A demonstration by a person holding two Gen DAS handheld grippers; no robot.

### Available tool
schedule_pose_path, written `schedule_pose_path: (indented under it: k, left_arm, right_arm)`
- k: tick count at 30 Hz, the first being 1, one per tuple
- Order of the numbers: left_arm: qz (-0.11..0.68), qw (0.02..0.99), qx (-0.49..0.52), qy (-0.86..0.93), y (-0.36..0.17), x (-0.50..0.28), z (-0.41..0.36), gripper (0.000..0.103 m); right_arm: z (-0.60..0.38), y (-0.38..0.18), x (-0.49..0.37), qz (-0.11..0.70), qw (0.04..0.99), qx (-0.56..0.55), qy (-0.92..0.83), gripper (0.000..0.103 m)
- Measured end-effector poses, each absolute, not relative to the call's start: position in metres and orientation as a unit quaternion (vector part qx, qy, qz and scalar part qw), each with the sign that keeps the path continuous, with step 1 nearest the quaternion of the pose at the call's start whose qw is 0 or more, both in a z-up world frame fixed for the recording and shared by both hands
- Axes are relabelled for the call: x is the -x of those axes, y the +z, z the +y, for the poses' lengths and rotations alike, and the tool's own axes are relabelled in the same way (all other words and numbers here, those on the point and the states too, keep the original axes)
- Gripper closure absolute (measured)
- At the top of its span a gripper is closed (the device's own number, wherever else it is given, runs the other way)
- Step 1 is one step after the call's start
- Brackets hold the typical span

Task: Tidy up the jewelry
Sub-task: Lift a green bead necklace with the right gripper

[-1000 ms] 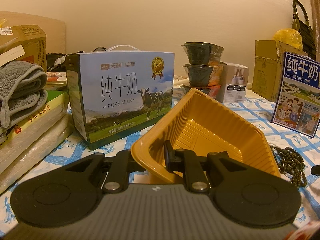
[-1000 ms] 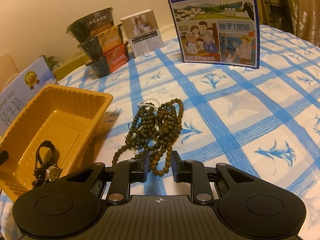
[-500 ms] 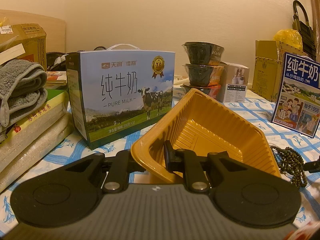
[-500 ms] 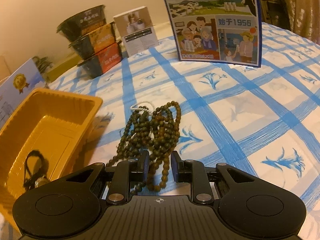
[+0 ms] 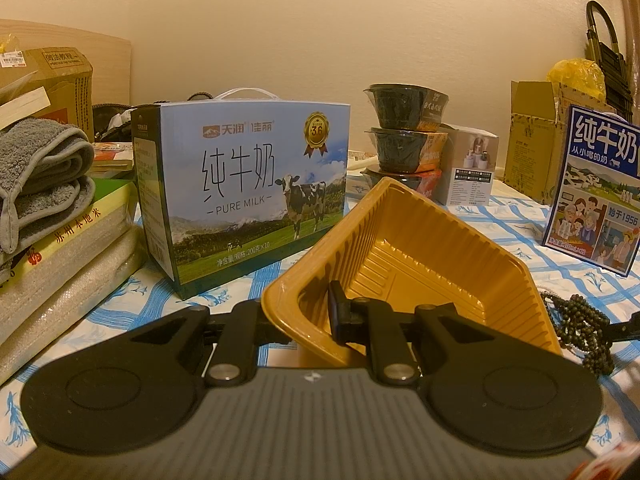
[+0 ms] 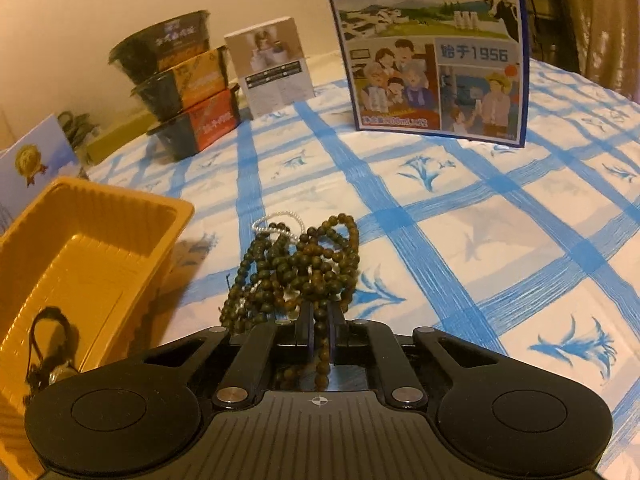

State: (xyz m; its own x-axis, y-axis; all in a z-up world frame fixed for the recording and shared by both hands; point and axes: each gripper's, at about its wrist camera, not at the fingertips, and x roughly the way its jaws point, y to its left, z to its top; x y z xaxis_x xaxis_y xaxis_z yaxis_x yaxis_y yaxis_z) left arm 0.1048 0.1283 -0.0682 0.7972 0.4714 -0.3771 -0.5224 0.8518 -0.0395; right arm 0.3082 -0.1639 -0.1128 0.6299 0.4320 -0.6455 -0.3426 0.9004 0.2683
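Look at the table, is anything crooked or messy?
Yes. The yellow tray sits tilted, one side lifted because the left gripper pinches its wall. Beside it, the dark bead necklaces lie in a tangled heap on the tablecloth, with strands caught in the right gripper.

A blue-and-white checked tablecloth [image 6: 500, 240] covers the table. A pale blue milk carton [image 5: 248, 196] with a cow stands at the back left. Beside it, folded grey towels [image 5: 40, 176] lie on stacked rice bags [image 5: 60, 276], with a cardboard box [image 5: 60, 80] behind. Three noodle bowls [image 6: 180, 84] stand stacked, just beside a small white box [image 6: 272, 68]. A dark blue milk box [image 6: 432, 52] stands to the right. A yellow bag [image 5: 576, 76] tops a brown box [image 5: 528, 140].
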Motion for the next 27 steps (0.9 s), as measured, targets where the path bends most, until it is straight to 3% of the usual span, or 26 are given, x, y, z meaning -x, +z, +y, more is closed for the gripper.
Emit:
schedule_pose_path:
  k: [11,18,20,21,22,27]
  left_arm:
    - [0.179,0.945,0.071,0.263,-0.068,-0.107,0.128,0.087]
    - [0.179,0.945,0.071,0.263,-0.068,-0.107,0.128,0.087]
    - [0.179,0.945,0.071,0.263,-0.068,-0.107,0.128,0.087]
    - [0.179,0.945,0.071,0.263,-0.068,-0.108,0.128,0.088]
    - [0.179,0.945,0.07,0.263,-0.068,-0.108,0.128,0.087]
    - [0.179,0.945,0.071,0.263,-0.068,-0.107,0.128,0.087]
  right_arm:
    - [-0.205,-0.076,-0.251,0.367,0.88,-0.124,0.274,0.097]
    - [-0.202,-0.097,-0.224,0.425,0.863,-0.039,0.27,0.095]
    - [-0.194,-0.099,-0.225,0.42,0.866,-0.006,0.271,0.081]
    - [-0.191,-0.1,-0.226,0.414,0.868,0.006,0.275,0.061]
    - [-0.187,-0.101,-0.227,0.408,0.87,0.017,0.276,0.048]
    - [-0.175,-0.114,-0.24,0.401,0.87,0.047,0.283,0.047]
